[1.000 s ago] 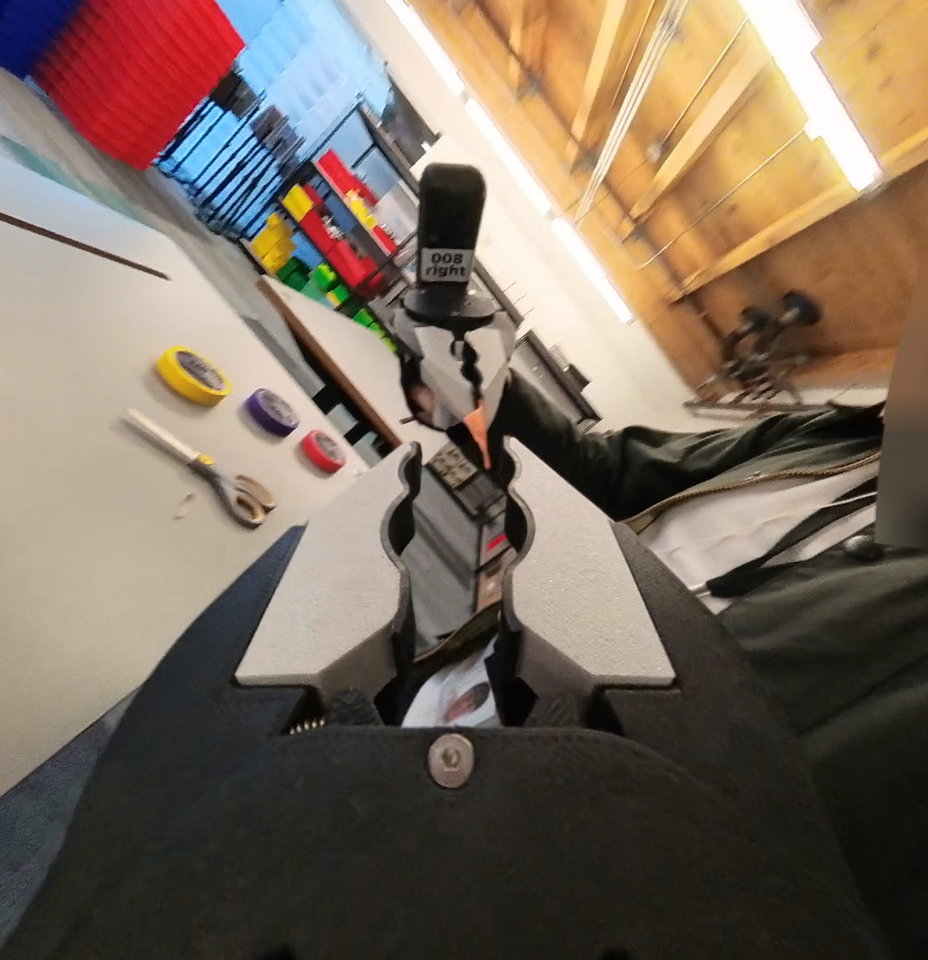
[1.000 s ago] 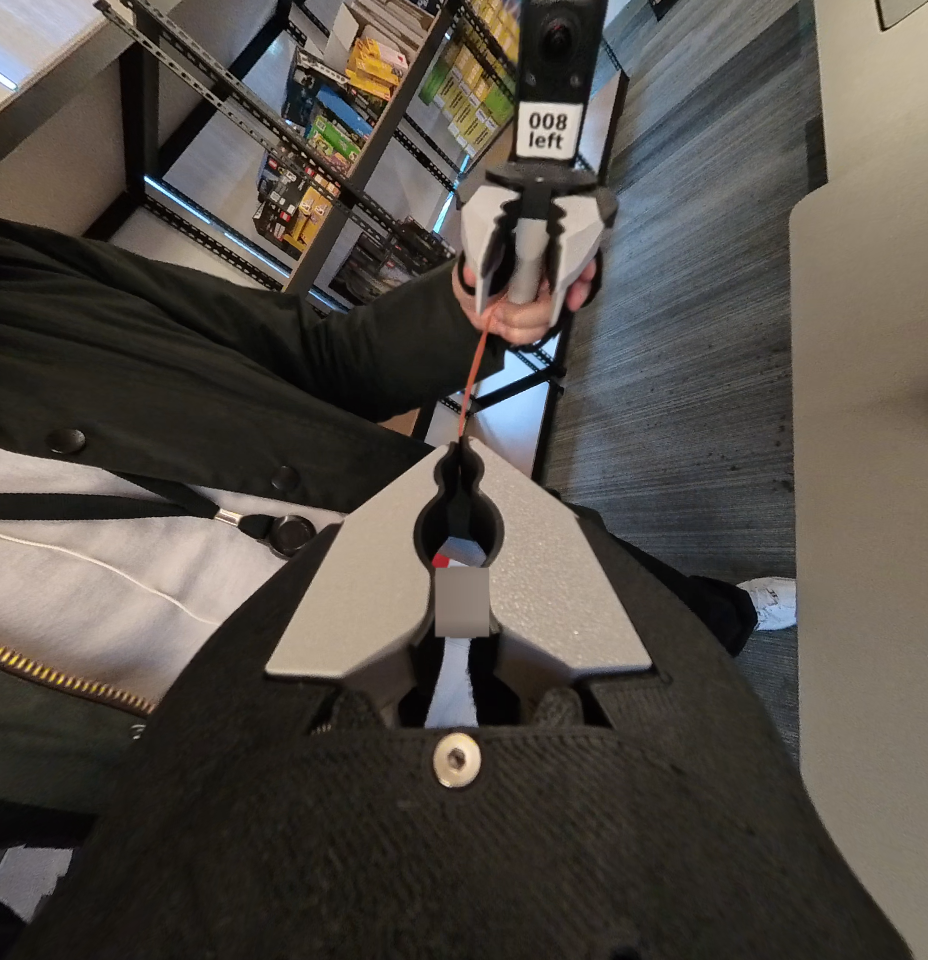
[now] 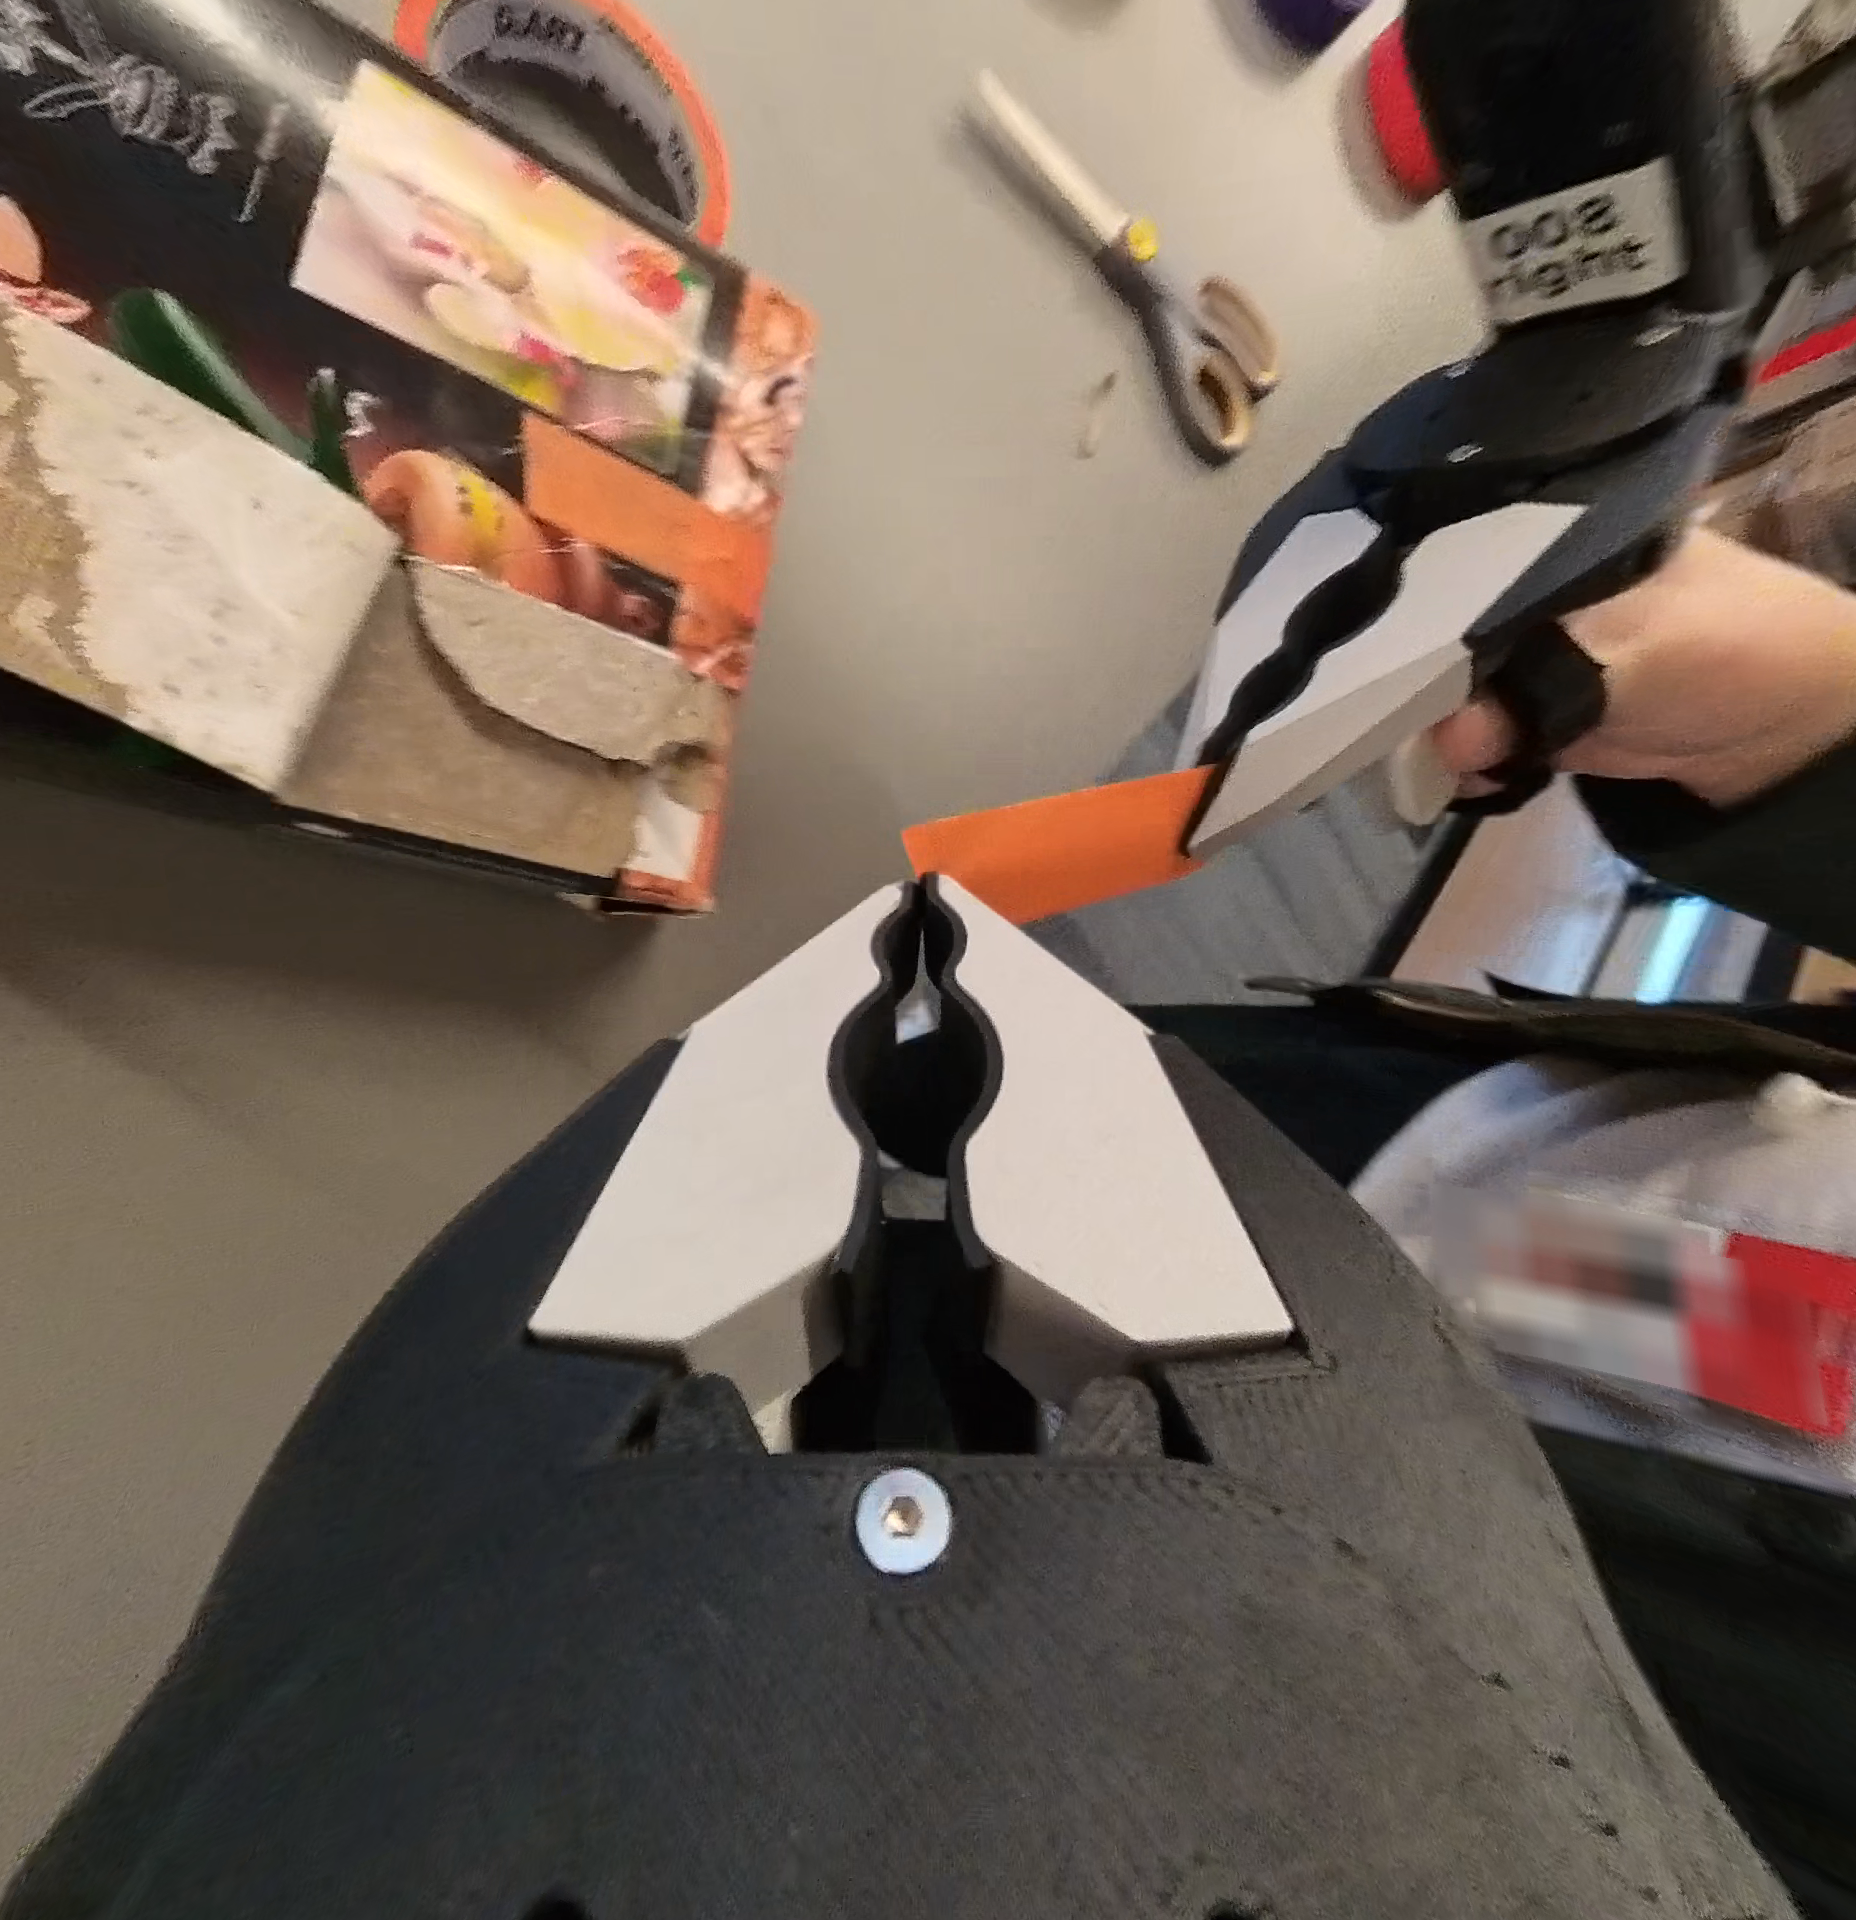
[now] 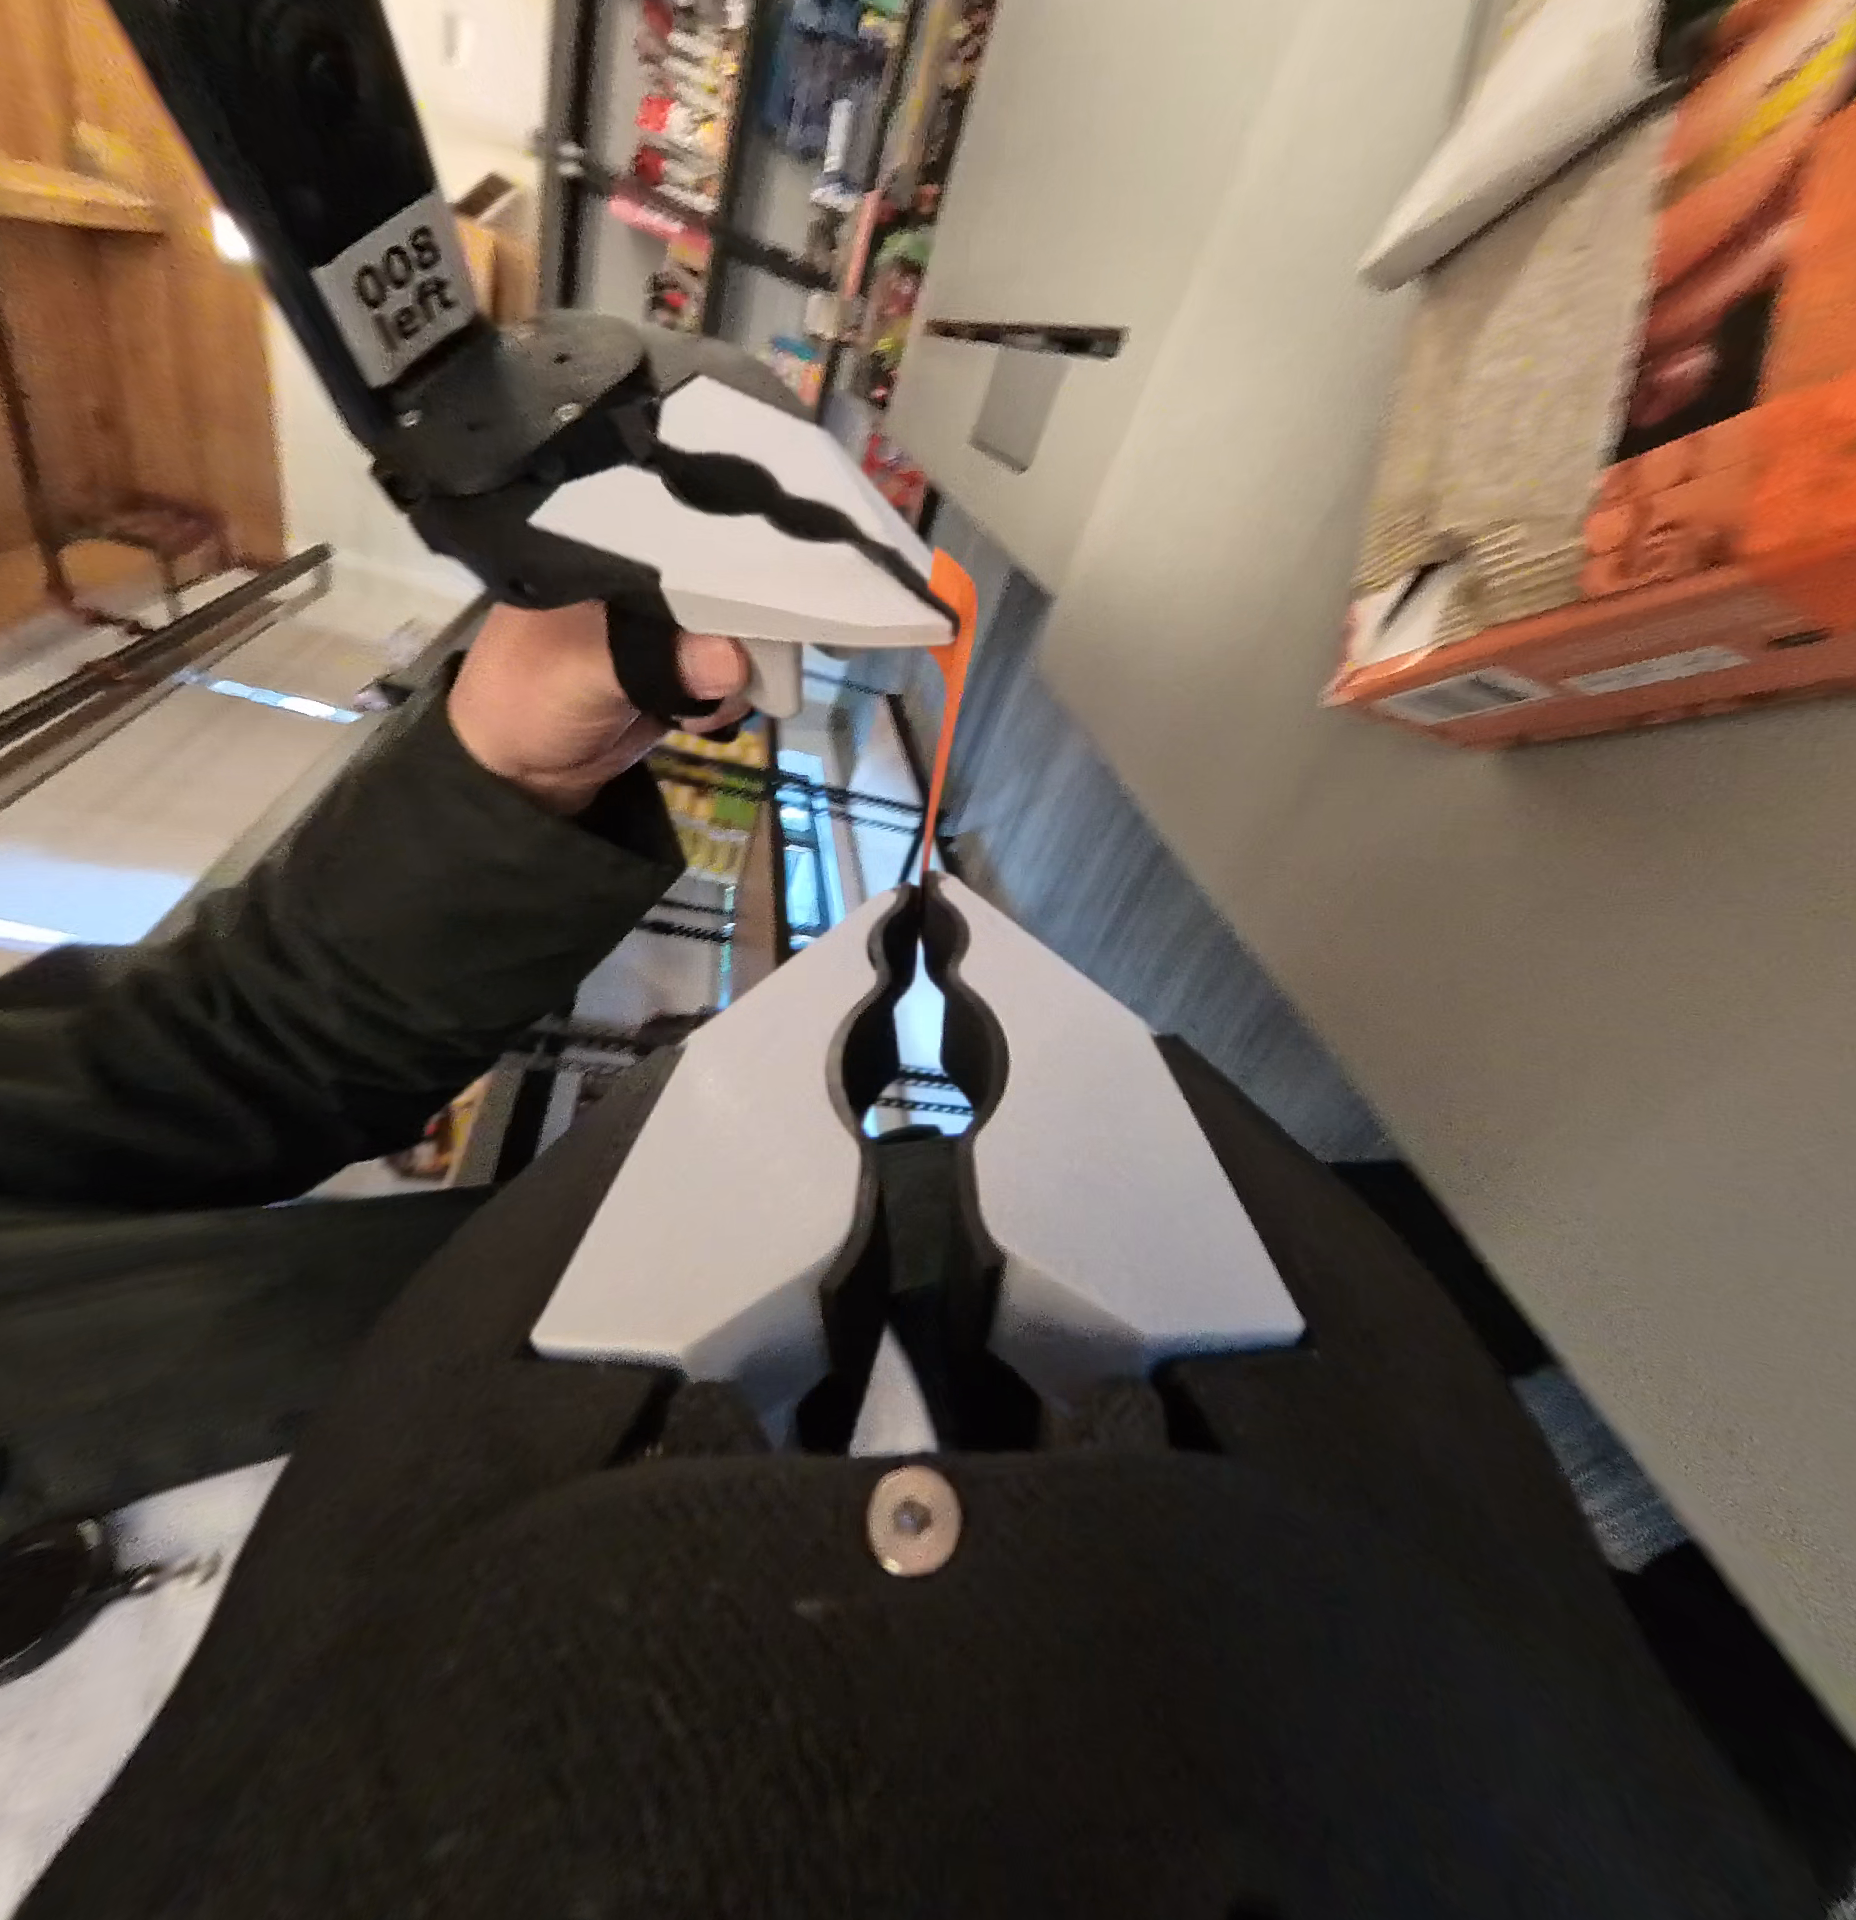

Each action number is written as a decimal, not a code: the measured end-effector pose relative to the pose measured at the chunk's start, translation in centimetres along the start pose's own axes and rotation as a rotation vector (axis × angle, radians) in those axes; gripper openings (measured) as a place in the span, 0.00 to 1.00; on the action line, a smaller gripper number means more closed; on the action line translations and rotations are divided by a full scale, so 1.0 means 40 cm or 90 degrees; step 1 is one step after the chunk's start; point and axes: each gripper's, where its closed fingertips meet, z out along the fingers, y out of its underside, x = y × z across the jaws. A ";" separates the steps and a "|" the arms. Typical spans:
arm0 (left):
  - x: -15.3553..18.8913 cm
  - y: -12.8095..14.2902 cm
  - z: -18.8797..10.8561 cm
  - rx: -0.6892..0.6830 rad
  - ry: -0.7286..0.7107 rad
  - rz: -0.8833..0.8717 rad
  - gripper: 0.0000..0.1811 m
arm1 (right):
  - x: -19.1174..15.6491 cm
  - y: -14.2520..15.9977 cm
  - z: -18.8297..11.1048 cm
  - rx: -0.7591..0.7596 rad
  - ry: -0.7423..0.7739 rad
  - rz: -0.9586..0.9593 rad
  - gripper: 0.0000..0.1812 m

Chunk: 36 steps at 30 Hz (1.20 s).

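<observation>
At the far left of the left wrist view, your printed cardboard box [image 3: 384, 499] with torn grey flaps lies on the grey tabletop [image 3: 955, 520]; take it as the landmark. Behind it an orange tape roll [image 3: 695, 125] peeks out, and to its right lie grey-handled scissors [image 3: 1163, 291]. Right of the box and nearer you, your left gripper [image 3: 926, 885] has its fingers pressed together on one end of a short orange tape strip [image 3: 1059, 842]. Farther right, your right gripper [image 3: 1204, 800] is clamped on the other end, so the strip spans between the two, off the table beside the box. Both grips look thin, right at the tips. Pull apart unevenly and I'd judge an end could slip free, or the strip could twist and stick to itself
</observation>
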 end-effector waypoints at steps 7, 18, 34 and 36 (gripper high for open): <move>-0.213 -0.025 0.057 0.044 -0.034 -0.015 0.00 | 0.167 -0.119 0.093 -0.043 0.137 0.014 0.00; -0.300 -0.007 0.110 0.041 0.019 -0.059 0.00 | 0.273 -0.180 0.133 -0.143 0.259 0.074 0.00; -0.335 -0.014 0.126 0.066 -0.011 -0.092 0.00 | 0.307 -0.194 0.156 -0.204 0.263 0.125 0.00; -0.336 -0.012 0.125 0.064 -0.019 -0.084 0.00 | 0.309 -0.193 0.157 -0.205 0.270 0.123 0.00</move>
